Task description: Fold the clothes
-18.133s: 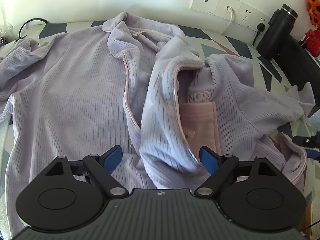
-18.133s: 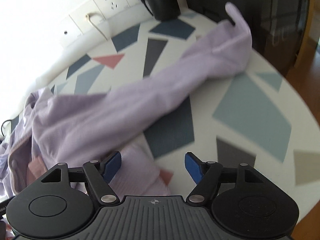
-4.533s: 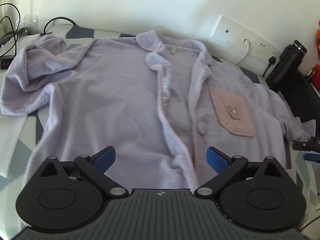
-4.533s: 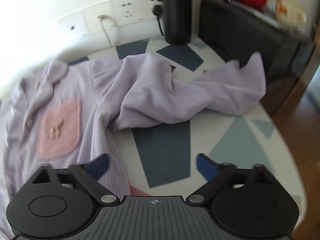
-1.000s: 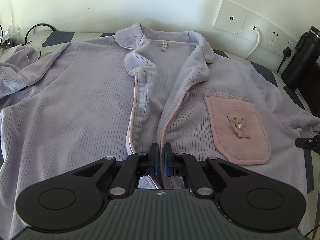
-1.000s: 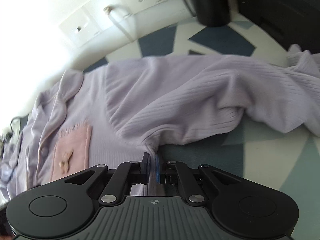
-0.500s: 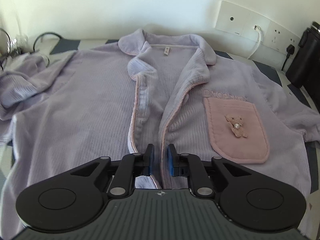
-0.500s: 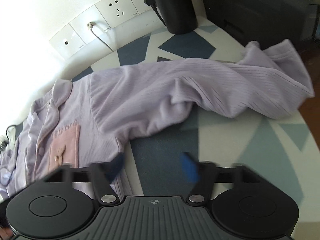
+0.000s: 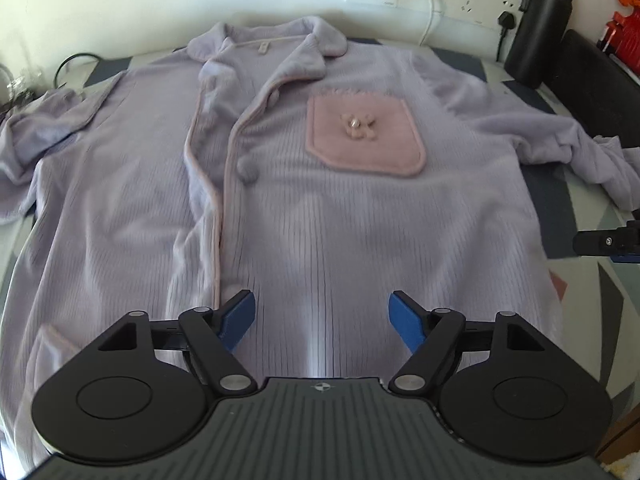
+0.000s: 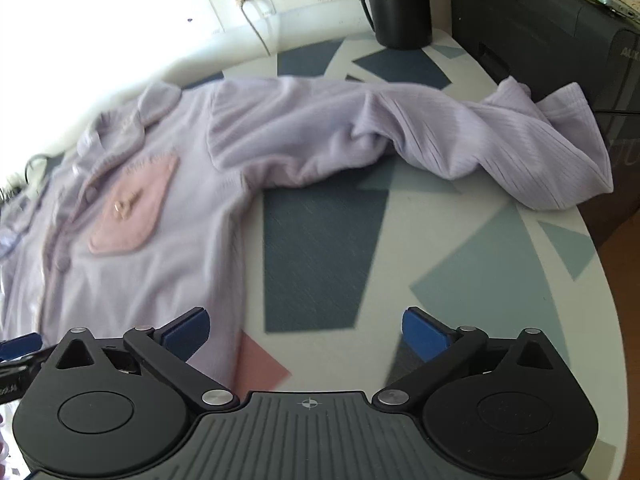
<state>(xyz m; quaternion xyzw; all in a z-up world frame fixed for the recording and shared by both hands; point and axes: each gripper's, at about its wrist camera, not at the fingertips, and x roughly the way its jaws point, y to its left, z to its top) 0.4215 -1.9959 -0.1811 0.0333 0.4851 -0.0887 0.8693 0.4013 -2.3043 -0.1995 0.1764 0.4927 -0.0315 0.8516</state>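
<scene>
The left hand-held gripper (image 9: 322,312) hangs with its jaws wide and empty over the lower front of the shirt (image 9: 320,208), while the right hand-held gripper (image 10: 306,328) is just as wide and empty over the bare surface (image 10: 460,264) just beside the shirt's hem. The shirt lies flat, front up, pink pocket (image 9: 364,136) on its chest, 1 sleeve (image 10: 480,136) stretched across the surface toward a black bottle (image 9: 540,24) by the wall.

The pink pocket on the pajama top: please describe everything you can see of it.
The pink pocket is a soft, fuzzy patch sewn on the chest of the lilac ribbed pajama top, beside the front opening. Its lower corners are rounded. A small bear-shaped ornament with a pearl sits near its top. It lies flat; neither gripper touches it.
</scene>
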